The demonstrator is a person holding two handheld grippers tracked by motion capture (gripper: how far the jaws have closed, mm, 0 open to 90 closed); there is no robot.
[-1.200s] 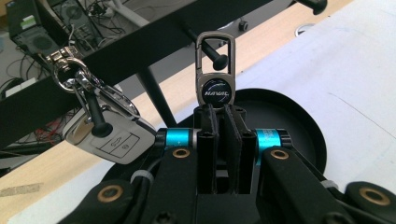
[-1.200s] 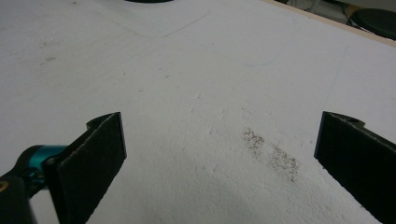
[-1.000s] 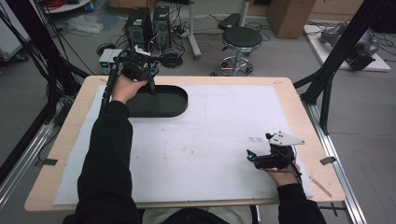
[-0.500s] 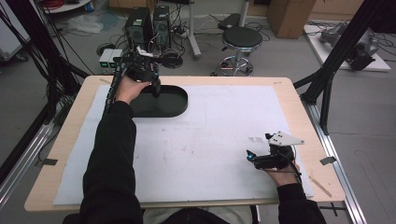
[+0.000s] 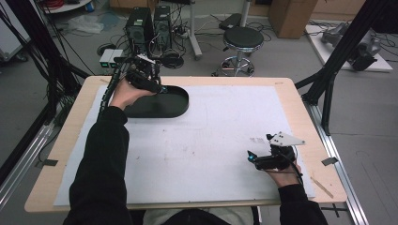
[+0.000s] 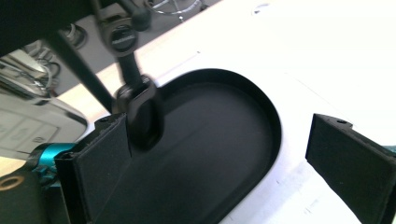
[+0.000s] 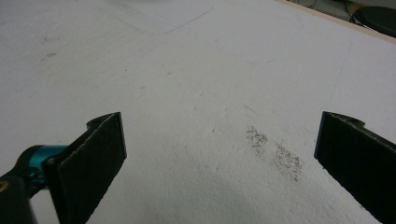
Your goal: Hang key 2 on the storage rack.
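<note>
A black tray (image 5: 159, 105) is set near the table's (image 5: 291, 101) far left edge, with the left gripper (image 5: 162, 89) held over its rim, jaws just opened, a black ring-shaped piece (image 6: 142, 114) beside one pad. Bare sheet lies rightward; the right gripper (image 5: 249, 157) is rested there, jaws spread, empty.

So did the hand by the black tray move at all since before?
Yes. The left gripper slid a little right along the far rim of the black tray, and its jaws have just been opening, with nothing pressed between them.
</note>
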